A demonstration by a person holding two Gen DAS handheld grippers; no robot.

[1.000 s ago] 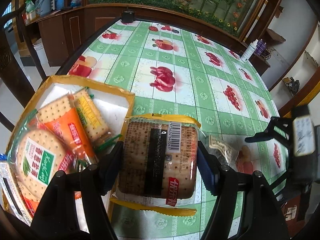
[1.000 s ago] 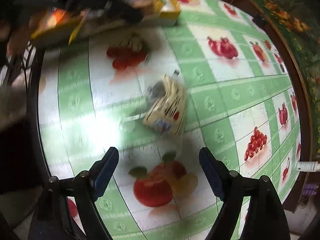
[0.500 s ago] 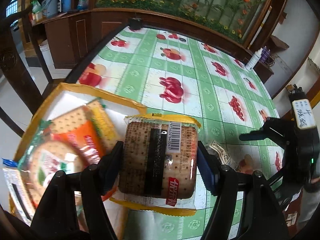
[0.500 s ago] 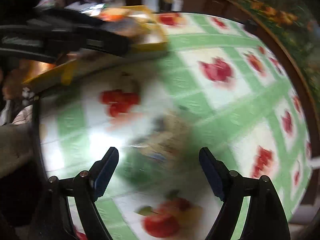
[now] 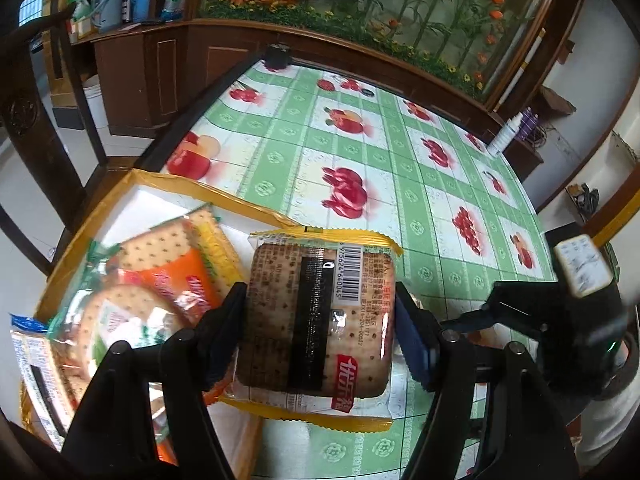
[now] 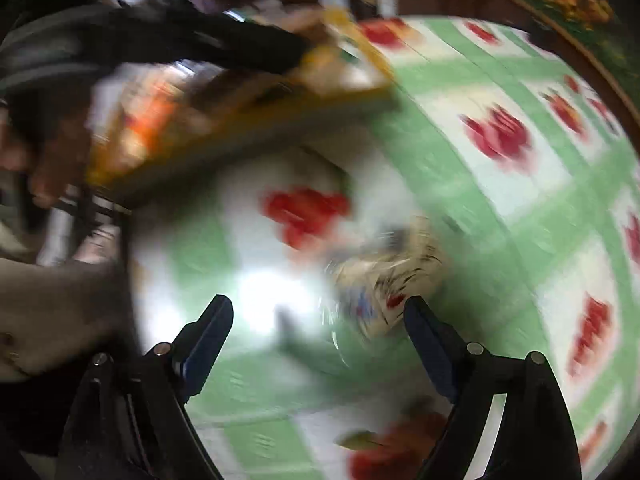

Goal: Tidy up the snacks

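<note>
My left gripper (image 5: 318, 308) is shut on a flat cracker packet (image 5: 320, 320) with yellow crimped edges and its barcode side up. It hangs over the near right edge of a yellow-rimmed white box (image 5: 208, 192). In the box lie several cracker packets, among them an orange one (image 5: 172, 276). My right gripper (image 6: 318, 312) points down at the table, its jaws opening and nothing pressed between them. A small pale snack packet (image 6: 384, 280), blurred, lies on the cloth just ahead of its fingers. The right wrist view is blurred by motion.
The table wears a green chequered cloth (image 5: 360, 152) with fruit prints. A white bottle (image 5: 504, 140) stands at its far right edge and a small black object (image 5: 279, 56) at the far end. A dark wooden chair (image 5: 36, 120) stands left of the box.
My left gripper has carried the cracker packet leftward, from beside the box to over its edge. The right wrist view has swung, and the small packet now sits closer to the fingers.
</note>
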